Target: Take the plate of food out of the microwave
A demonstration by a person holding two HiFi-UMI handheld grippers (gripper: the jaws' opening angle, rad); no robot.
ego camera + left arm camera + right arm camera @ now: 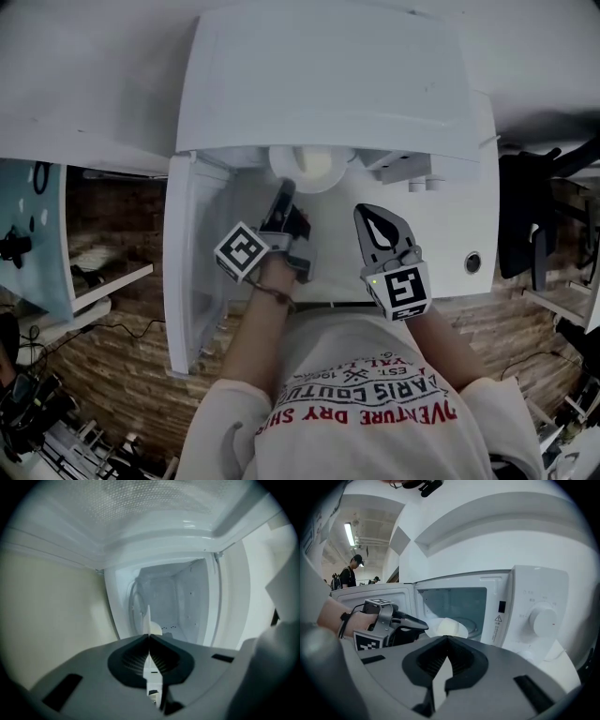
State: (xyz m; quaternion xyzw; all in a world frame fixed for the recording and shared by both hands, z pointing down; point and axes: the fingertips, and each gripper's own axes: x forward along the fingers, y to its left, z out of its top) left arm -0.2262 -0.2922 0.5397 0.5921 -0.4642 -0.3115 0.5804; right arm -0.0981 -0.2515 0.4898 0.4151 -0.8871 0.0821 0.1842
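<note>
The white microwave (328,84) stands with its door (192,272) swung open to the left. A white plate (311,167) with a pale lump of food sits at the mouth of the cavity. My left gripper (285,189) reaches in and is shut on the plate's near rim. In the left gripper view the rim (149,618) shows edge-on between the closed jaws, with the food (156,631) just behind it. My right gripper (362,214) hangs in front of the opening, right of the plate, shut and empty. The right gripper view shows the plate (449,627) and the left gripper (423,623) on it.
The microwave's control panel with a round knob (543,620) lies right of the cavity. The open door walls off the left side. A black chair (525,225) stands at the far right, and shelves (103,277) at the left. A person (350,573) stands far behind.
</note>
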